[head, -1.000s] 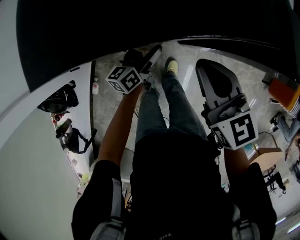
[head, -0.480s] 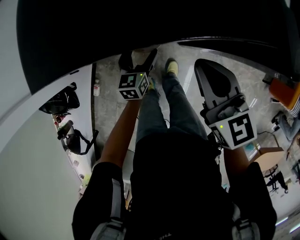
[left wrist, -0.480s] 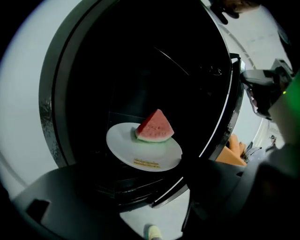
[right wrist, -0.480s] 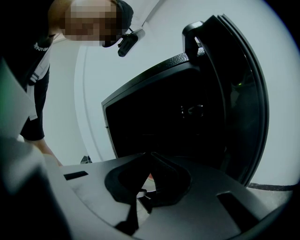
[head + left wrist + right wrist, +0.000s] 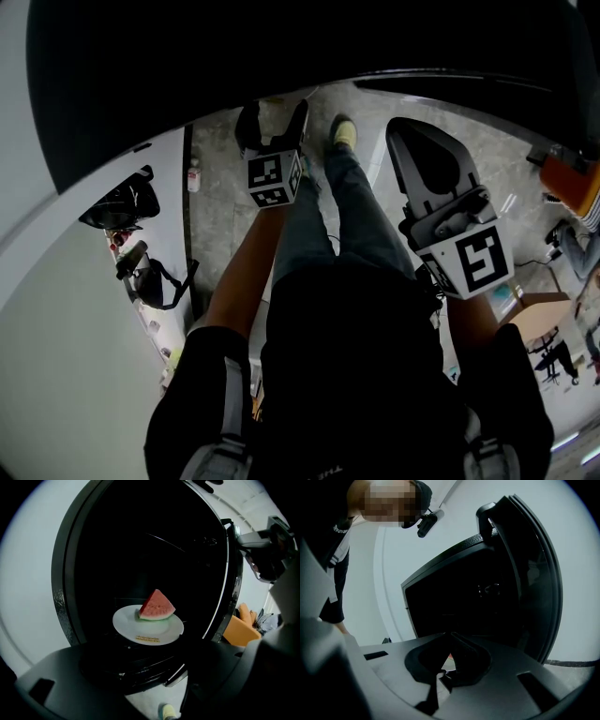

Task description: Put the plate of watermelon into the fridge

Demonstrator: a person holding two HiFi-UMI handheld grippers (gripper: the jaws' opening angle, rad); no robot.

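Observation:
A red wedge of watermelon (image 5: 156, 606) lies on a white plate (image 5: 147, 631), which rests on a shelf inside the dark fridge (image 5: 140, 550). My left gripper (image 5: 159, 686) hangs in front of the fridge opening, open, apart from the plate, with nothing between its jaws. In the head view the left gripper (image 5: 274, 120) shows its two fingers spread above the floor. The fridge's black door (image 5: 529, 573) stands open. My right gripper (image 5: 450, 637) is shut and holds nothing; in the head view the right gripper (image 5: 412, 131) points forward at the right.
A white wall with dark bags (image 5: 122, 202) runs along the left, and a small bottle (image 5: 193, 175) stands on the grey floor. My shoe (image 5: 343, 131) is close to the fridge. An orange chair (image 5: 241, 630) and other people (image 5: 572, 187) are off to the right.
My left gripper has turned and drawn back a little towards me, its marker cube now facing up. The right gripper has hardly moved.

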